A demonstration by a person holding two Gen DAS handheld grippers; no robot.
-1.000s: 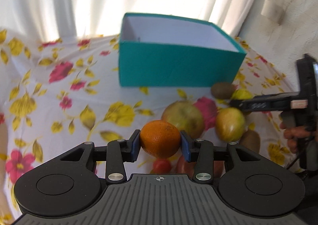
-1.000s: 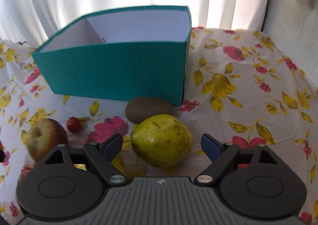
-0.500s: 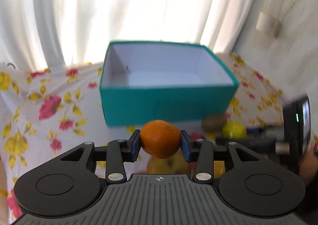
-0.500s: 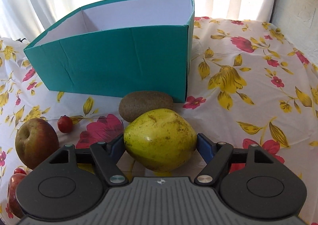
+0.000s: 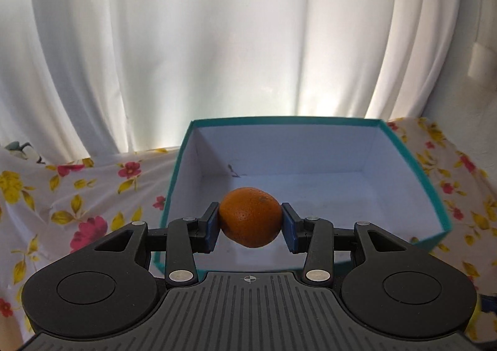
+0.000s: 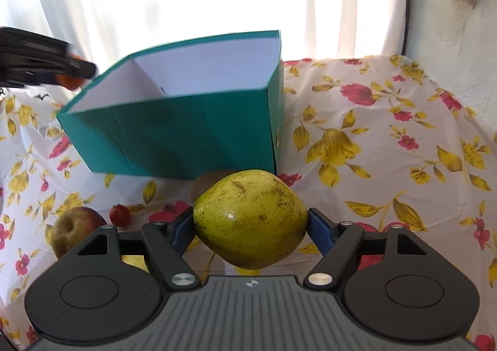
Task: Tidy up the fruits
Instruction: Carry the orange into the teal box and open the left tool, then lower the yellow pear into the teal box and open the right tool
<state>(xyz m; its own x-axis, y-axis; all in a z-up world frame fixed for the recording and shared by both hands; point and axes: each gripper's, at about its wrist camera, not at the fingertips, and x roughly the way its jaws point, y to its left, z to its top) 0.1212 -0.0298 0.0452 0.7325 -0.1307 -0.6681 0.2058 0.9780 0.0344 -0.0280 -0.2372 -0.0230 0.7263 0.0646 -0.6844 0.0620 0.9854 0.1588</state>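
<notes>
The task looks barely begun: the teal box (image 5: 435,195) shows a bare white floor with no fruit in it, while two pieces are in hand and several wait on the cloth. The left gripper (image 5: 250,222) pinches an orange (image 5: 250,216) between its blue pads, holding it in the air just past the box's near wall, over the white interior — a release here would probably land it inside. The right gripper (image 6: 250,227) clamps a yellow-green pear (image 6: 251,217) between its pads, in front of the box and lower down, apparently clear of the cloth; it has yet to be carried over the rim. Left on the floral tablecloth (image 6: 388,149) are a reddish apple (image 6: 76,230), a small red fruit (image 6: 119,216) beside it, and a brown kiwi (image 6: 206,182) mostly hidden behind the pear, close to the box's front wall. The orange is round with a finely pitted, matte rind; the pear is broad and lumpy, its smooth skin glossy and flecked with brown scuffs. The box seems to be thin card, sharp-cornered, teal outside and white within, with a small dark mark on its back wall. The cloth is soft and wrinkled, and sheer white curtains (image 5: 217,40) hang in folds behind.
</notes>
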